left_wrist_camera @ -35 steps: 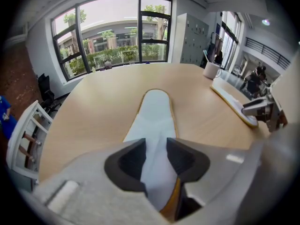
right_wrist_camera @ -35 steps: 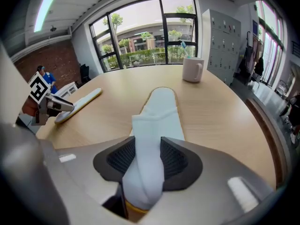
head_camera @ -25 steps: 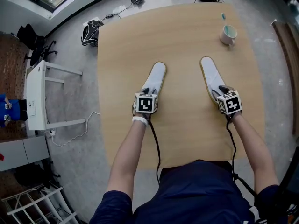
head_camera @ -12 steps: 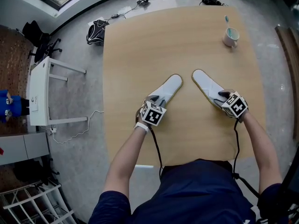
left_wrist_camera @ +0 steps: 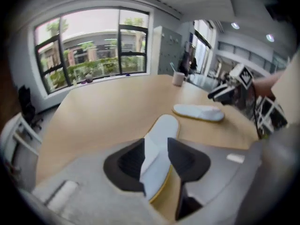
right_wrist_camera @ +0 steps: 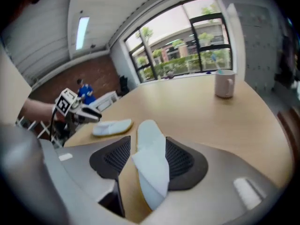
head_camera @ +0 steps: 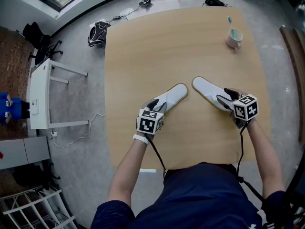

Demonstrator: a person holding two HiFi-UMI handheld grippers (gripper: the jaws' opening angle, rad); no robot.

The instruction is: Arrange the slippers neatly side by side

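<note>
Head view: left slipper [head_camera: 172,95] and right slipper [head_camera: 206,89], toes swung inward, near together mid-counter [head_camera: 181,42]; heels apart, unaligned. Left tool [head_camera: 155,105] opening, apparently pinching its slipper; right tool [head_camera: 228,96] opening, slipper loose between.

left slipper [head_camera: 174,95] heel: hidden under left gripper [head_camera: 157,104], jaws opening with it between them | right slipper [head_camera: 206,87] heel: hidden under right gripper [head_camera: 227,96], jaws opening with it between them | teal item [head_camera: 229,19] by mug [head_camera: 233,37]: too small to tell | person in blue [head_camera: 5,109]: cut off at left edge
</note>
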